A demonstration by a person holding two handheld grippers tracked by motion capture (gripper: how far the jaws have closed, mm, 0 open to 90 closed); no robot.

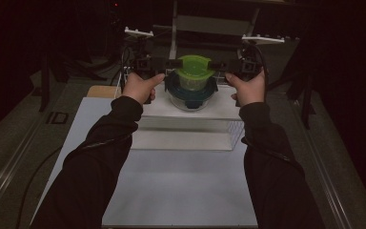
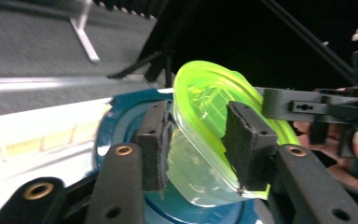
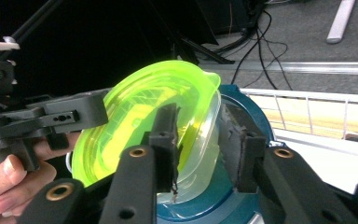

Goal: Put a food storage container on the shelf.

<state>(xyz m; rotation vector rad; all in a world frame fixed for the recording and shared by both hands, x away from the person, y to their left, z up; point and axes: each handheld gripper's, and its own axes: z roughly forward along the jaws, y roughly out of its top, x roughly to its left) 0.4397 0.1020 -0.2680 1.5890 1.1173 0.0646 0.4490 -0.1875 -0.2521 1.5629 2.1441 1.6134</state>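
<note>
Green-lidded tub (image 1: 194,75) sits stacked on the blue-lidded container (image 1: 190,95), left gripper (image 1: 175,63) and right gripper (image 1: 213,64) part-open astride it, pads apparently off; only withdrawal seems left.

White table (image 1: 181,191) with a clear rack (image 1: 190,129) on it.

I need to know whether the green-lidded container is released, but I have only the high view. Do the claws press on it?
Observer: In the right gripper view, the right claw looks open: a narrow gap shows between one pad and the clear wall of the green-lidded container.
Operator: And the left claw?
Observer: In the left gripper view, the left claw straddles the container, with one pad right beside the clear wall. I cannot tell if it touches.
</note>
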